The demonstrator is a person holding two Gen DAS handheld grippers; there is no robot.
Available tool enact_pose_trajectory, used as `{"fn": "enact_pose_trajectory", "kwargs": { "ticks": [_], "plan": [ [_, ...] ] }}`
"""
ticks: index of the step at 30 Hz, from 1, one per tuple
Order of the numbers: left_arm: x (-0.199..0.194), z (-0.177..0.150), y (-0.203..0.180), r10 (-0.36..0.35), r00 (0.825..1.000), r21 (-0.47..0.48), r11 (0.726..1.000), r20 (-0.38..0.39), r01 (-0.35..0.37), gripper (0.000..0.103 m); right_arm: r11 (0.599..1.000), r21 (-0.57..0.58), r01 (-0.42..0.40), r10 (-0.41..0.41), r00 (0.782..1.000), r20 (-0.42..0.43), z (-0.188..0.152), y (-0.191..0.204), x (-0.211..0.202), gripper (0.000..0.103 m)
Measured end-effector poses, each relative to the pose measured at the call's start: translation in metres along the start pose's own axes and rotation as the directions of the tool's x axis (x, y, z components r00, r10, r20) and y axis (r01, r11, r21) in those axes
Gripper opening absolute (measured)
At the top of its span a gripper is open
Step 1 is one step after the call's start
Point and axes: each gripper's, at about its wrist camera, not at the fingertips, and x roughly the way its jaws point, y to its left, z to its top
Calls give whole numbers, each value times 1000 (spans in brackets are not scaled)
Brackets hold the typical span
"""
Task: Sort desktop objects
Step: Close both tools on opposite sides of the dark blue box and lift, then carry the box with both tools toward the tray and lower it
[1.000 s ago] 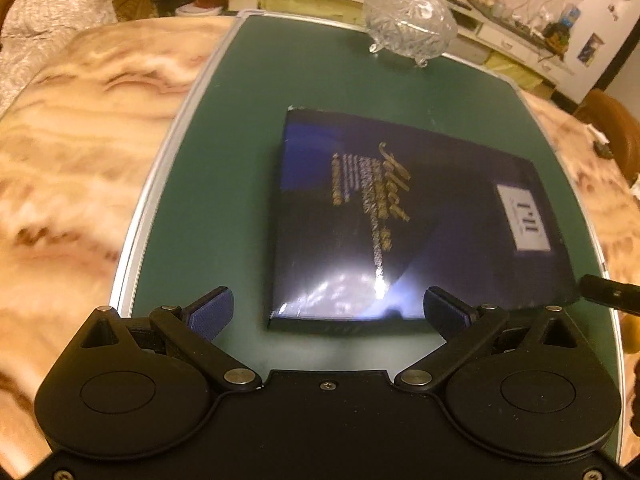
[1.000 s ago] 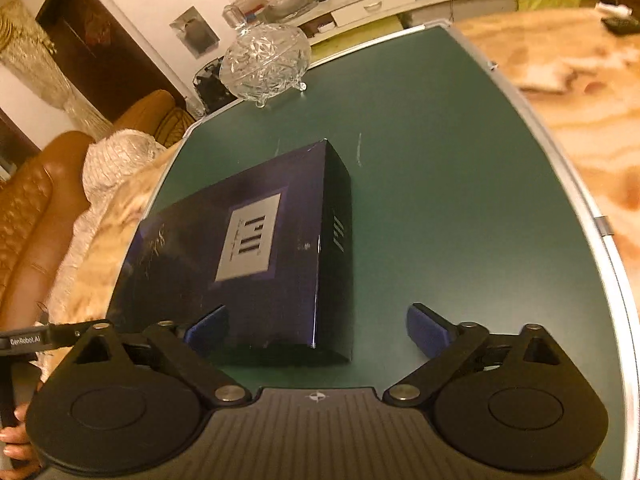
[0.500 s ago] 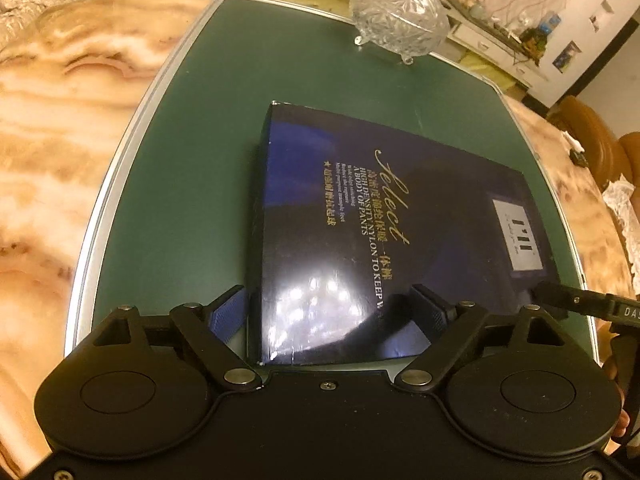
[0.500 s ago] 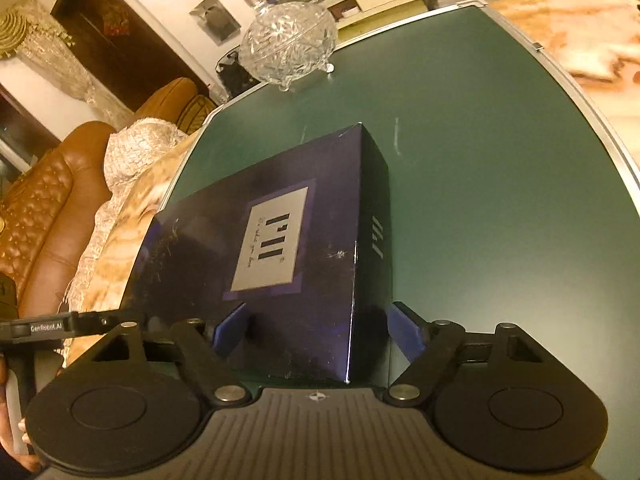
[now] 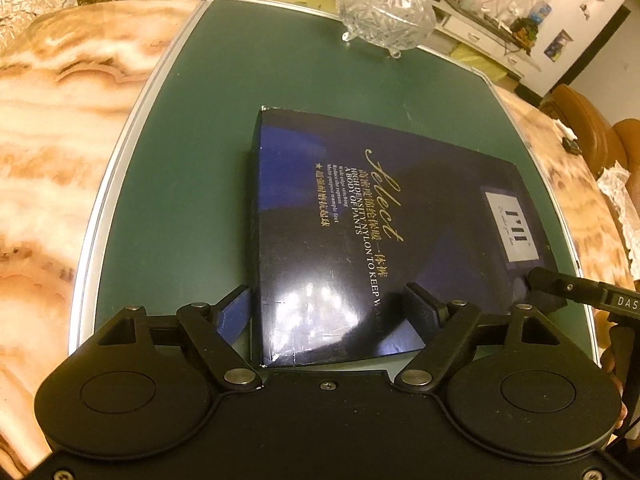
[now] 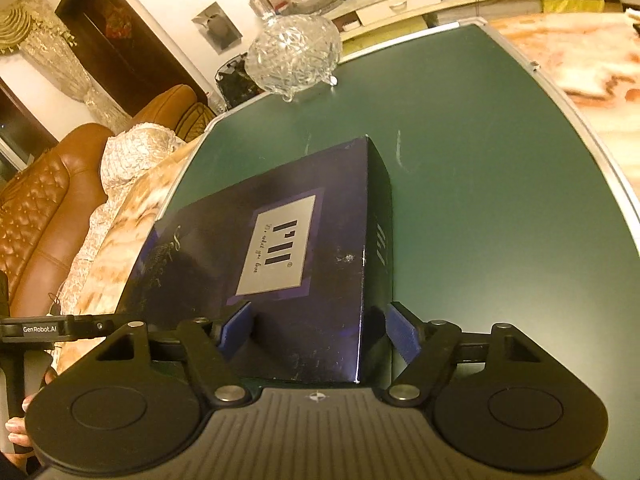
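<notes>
The flat dark blue box (image 5: 384,232) lies on the green mat (image 5: 192,184) over the marble table (image 5: 48,128), well short of the crystal bowl (image 5: 386,8) at the far end. The left gripper (image 5: 332,312) and the right gripper (image 6: 320,330) each straddle a near corner, fingers spread wide, one finger over the lid and one beside the side wall, gripping nothing yet. To my eye the risk is the glossy lid: closing diagonally across a corner could make the box twist, skid or dent.
</notes>
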Motion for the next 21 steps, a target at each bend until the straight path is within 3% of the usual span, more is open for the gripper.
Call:
{"fn": "enact_pose_trajectory", "kwargs": {
  "ticks": [12,21],
  "plan": [
    [-52,-15,-23,6,999,68,998,51,-10,80,997,-66,37,-34,998,48,-13,34,-55,77],
    [-105,-52,-39,-22,997,90,996,77,15,80,994,-88,67,-58,993,102,-45,61,-117,77]
  ]
}}
